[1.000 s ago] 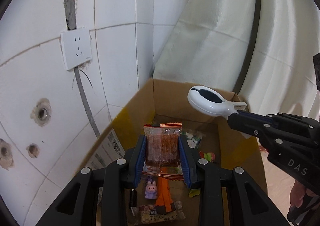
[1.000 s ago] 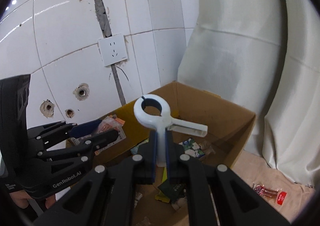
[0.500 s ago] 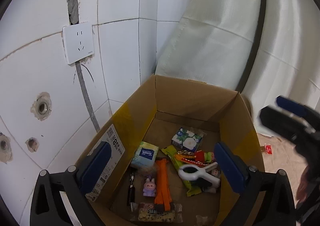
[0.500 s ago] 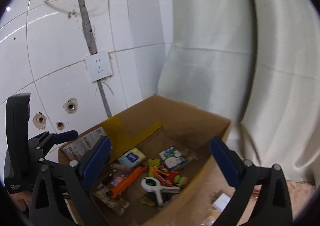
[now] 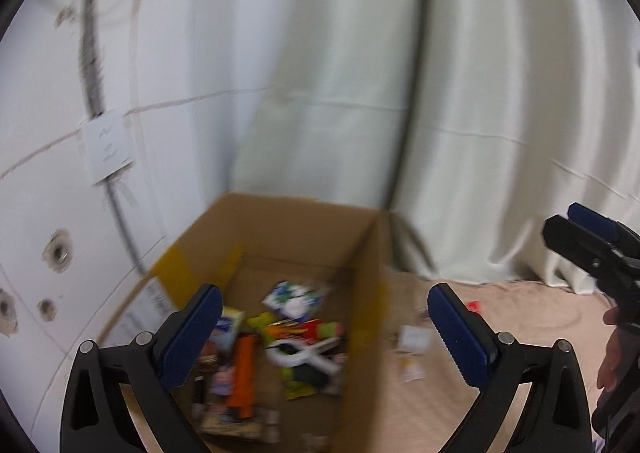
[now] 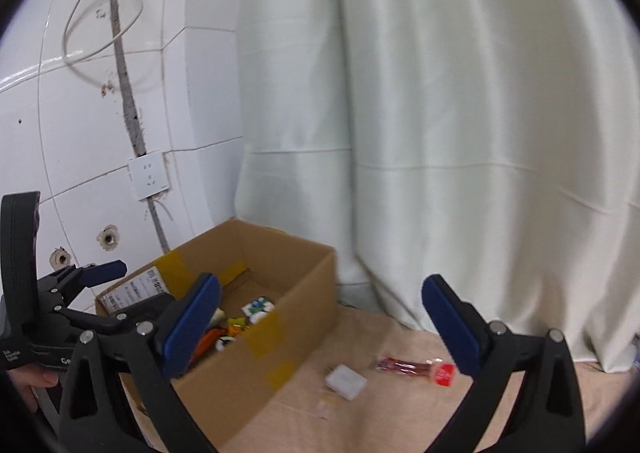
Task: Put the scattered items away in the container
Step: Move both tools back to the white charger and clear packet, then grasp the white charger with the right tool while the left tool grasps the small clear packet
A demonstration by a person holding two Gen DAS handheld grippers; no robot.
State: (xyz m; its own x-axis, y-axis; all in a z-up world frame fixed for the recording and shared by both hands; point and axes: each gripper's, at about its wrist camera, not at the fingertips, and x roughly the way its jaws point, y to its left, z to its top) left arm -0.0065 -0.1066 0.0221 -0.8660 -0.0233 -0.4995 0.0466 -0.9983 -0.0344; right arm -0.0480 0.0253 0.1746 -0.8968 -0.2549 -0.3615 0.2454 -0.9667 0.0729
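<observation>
Left gripper (image 5: 325,327): jaws spread wide, holding nothing, above the cardboard box (image 5: 364,293).
Right gripper (image 6: 320,317): equally wide, empty.
Box contents: white clip (image 5: 304,353) among blurred packets, probably snacks.
Still scattered: red sachet (image 6: 414,367) and white packet (image 6: 346,381) on the beige cloth (image 6: 400,413).
Risk: flat packets may slip from the pads or snag the cloth.
</observation>
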